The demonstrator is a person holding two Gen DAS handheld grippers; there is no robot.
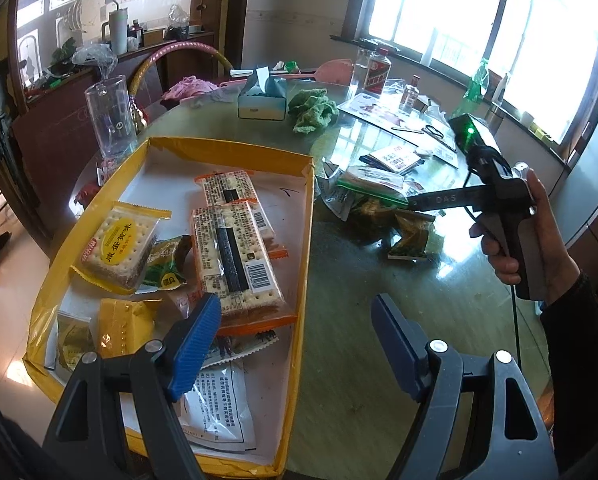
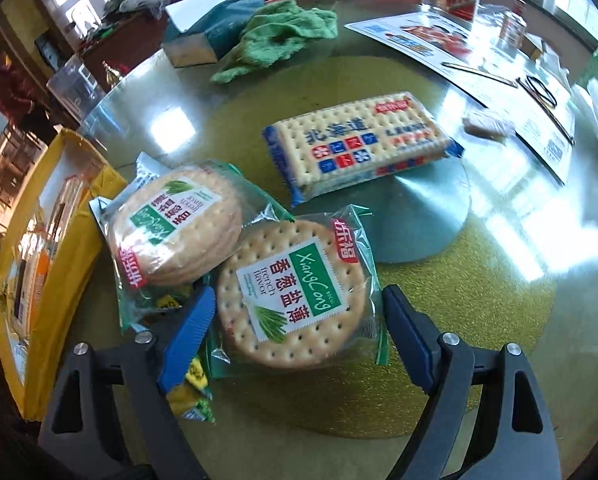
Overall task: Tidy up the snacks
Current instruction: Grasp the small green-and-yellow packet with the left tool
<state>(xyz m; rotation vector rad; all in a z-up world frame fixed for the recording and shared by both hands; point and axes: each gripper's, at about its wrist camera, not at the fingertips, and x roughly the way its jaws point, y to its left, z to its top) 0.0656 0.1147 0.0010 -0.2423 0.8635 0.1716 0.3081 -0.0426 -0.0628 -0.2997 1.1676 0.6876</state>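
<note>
My right gripper (image 2: 299,320) is hovering with its jaws released around a round cracker pack (image 2: 295,296), pads not pressing it. A second round pack (image 2: 171,224) and a blue rectangular cracker pack (image 2: 359,144) are lying beside it on the glass table (image 2: 499,280). My left gripper (image 1: 295,332) is hanging spread and empty over the yellow box (image 1: 305,240) of snacks.

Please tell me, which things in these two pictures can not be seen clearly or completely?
- Left wrist view: the white printed sachet in the yellow cardboard box is partly hidden by the left gripper finger.
- Left wrist view: the green packets beside the box are too small; the right gripper covers them.
- Right wrist view: the small yellow-green packet is hidden under a blue finger.
- Right wrist view: the box is blurred.
</note>
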